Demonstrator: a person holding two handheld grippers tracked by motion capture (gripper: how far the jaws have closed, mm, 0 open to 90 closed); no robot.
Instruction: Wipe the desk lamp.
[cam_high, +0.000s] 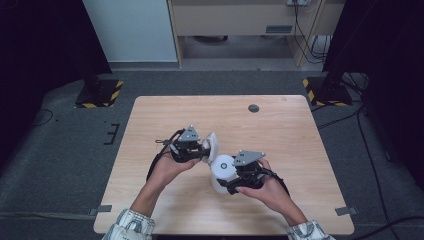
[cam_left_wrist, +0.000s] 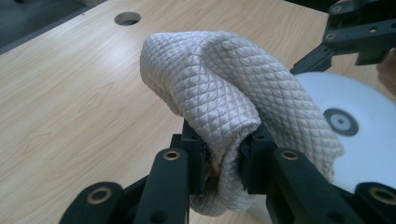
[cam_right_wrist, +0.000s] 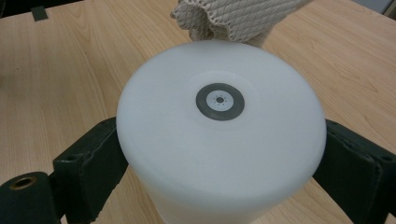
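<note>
My left gripper (cam_high: 202, 150) is shut on a bunched, quilted off-white cloth (cam_left_wrist: 224, 84), which bulges up above the jaws. The cloth (cam_high: 211, 145) touches or nearly touches the top edge of a white container (cam_high: 222, 172), held just to its right over the table's middle. My right gripper (cam_high: 235, 182) is shut on that container (cam_right_wrist: 219, 135), with its black pads (cam_right_wrist: 93, 158) pressing on both sides. The round flat end with a dark grey ring faces the right gripper view's camera. There the cloth (cam_right_wrist: 238, 16) hangs just behind the container's far rim.
Both hands work above a light wooden table (cam_high: 280, 125). A round cable hole (cam_high: 253, 108) lies near its far edge. Stand feet with yellow-black striped tape sit on the floor behind the table's left (cam_high: 100, 92) and right (cam_high: 325, 92) corners.
</note>
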